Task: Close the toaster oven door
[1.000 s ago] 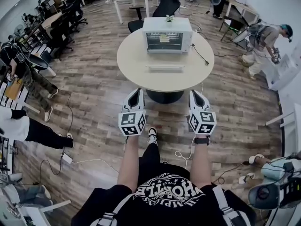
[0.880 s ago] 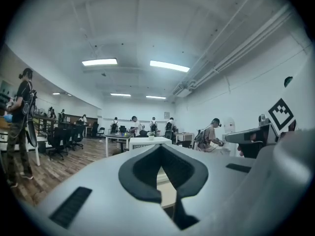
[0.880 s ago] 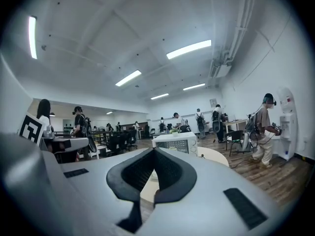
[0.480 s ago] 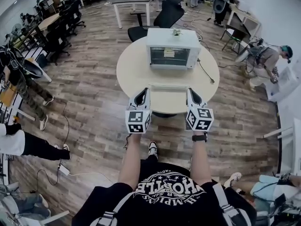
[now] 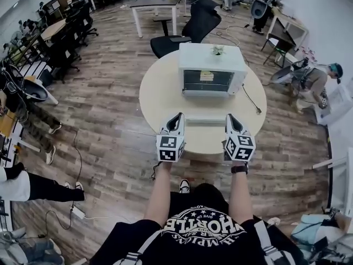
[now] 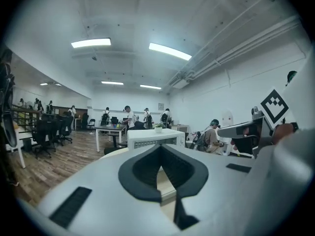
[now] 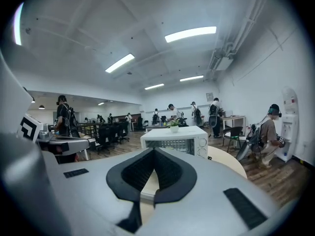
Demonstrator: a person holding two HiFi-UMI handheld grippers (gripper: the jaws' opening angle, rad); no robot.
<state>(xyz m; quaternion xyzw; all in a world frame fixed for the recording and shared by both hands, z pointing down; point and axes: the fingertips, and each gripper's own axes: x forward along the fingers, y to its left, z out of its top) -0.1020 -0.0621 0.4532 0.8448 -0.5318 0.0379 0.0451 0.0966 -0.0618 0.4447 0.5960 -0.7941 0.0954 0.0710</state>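
Note:
A white toaster oven [image 5: 212, 70] stands on the far half of a round beige table [image 5: 160, 95], with its door [image 5: 205, 121] let down flat toward me. In the head view my left gripper [image 5: 177, 118] is over the table's near edge, just left of the door's front rim. My right gripper [image 5: 229, 119] is level with it, just right of that rim. Both are shut and hold nothing. The left gripper view shows the toaster oven [image 6: 152, 138] beyond the shut left gripper [image 6: 160, 150]. The right gripper view shows the toaster oven [image 7: 174, 140] beyond the shut right gripper [image 7: 153, 154].
A small potted plant [image 5: 218, 50] sits on the oven's top. A black cable [image 5: 251, 99] runs off the table to the right. A black office chair [image 5: 190, 26] stands behind the table. People [image 5: 317, 81] stand and crouch around the room.
The table and oven have come much closer. Both grippers moved forward from over the floor to the table's near edge, one on each side of the lowered door.

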